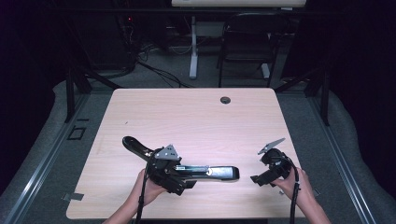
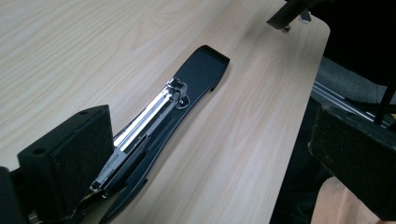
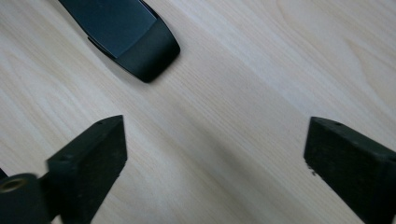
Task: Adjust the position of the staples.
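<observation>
A black stapler [image 1: 219, 171] lies swung open flat on the wooden table [image 1: 187, 116], near its front edge. One arm points up-left and the other points right, with the silver staple channel [image 2: 154, 109] facing up. My left gripper [image 1: 180, 179] sits over the stapler's hinge. In the left gripper view it [image 2: 210, 158] is open, the stapler [image 2: 196, 79] running out past the left jaw. My right gripper [image 1: 261, 168] hovers right of the stapler's tip. In its own view it [image 3: 215, 168] is open over bare wood, with the stapler's rounded end [image 3: 140, 42] at the upper left.
A cable hole [image 1: 225, 100] sits near the table's far edge. Beyond the table stand a dark chair [image 1: 247, 42] and a white desk leg [image 1: 193, 46]. The table's right edge [image 2: 303, 107] runs close to the stapler's tip, and the other gripper [image 2: 287, 14] shows above it.
</observation>
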Tool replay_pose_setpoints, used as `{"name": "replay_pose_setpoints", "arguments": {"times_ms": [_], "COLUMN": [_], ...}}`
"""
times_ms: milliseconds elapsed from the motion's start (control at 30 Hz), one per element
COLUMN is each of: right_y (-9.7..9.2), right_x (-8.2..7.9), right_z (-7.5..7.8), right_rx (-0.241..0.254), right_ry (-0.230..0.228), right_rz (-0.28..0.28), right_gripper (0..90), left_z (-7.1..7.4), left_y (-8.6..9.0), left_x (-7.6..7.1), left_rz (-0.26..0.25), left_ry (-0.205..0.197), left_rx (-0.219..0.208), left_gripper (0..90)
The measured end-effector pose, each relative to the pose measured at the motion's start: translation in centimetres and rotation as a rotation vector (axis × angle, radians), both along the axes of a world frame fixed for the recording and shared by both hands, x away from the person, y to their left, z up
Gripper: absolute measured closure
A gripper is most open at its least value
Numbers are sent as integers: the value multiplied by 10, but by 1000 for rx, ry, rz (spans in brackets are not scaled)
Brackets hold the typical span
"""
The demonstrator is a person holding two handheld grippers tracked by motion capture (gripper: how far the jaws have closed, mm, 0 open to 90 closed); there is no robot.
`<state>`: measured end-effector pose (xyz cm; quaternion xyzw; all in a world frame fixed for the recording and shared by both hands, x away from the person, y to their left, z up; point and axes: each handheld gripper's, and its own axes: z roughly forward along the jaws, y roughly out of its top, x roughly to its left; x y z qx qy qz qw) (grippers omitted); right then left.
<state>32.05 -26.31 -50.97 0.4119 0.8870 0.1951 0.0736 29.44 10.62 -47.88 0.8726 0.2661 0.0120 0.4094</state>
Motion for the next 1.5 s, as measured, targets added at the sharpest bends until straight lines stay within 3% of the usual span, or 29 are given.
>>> {"name": "replay_pose_setpoints", "arguments": {"times_ms": [100, 333, 367, 400, 567, 633, 700, 900, 1033, 1100, 1200, 1500], "right_y": [-3, -9, -9, -12, -22, -27, -31, -41, -47, -50, -53, -54], "right_x": [0, 1, -1, 1, -1, 0, 0, -3, -9, -11, -13, -11], "right_z": [-5, -5, -7, -3, 5, 6, 5, -1, -7, -11, -18, -20], "right_rx": [34, -11, 34, -13, -27, -30, -33, -90, -79, -119, -117, -198], "right_ry": [33, 52, 27, 58, 50, 66, 69, 146, 185, 188, 193, 244], "right_rz": [-23, -39, -74, -52, -100, -115, -135, -160, -166, -167, -180, -131], "right_gripper": [113, 139, 144, 145, 174, 179, 181, 239, 286, 320, 392, 482], "left_z": [-1, -3, -3, -3, -6, -7, -8, -8, -8, -9, -9, -10], "left_y": [3, 6, 7, 8, 12, 14, 14, 13, 14, 14, 13, 18], "left_x": [-4, -10, -11, -12, -19, -20, -20, -21, -22, -21, -21, -25], "left_rz": [10, -10, -7, -11, -29, -32, -41, -49, -49, -51, -53, -55], "left_ry": [16, 10, 11, 9, 8, 5, 9, -1, -3, -4, -6, 1], "left_rx": [-24, -13, -12, -9, 19, 14, 12, 25, 27, 32, 35, 28], "left_gripper": [0, 0, 0, 0, 0, 0, 0, 0, 0, 0, 0, 0]}}
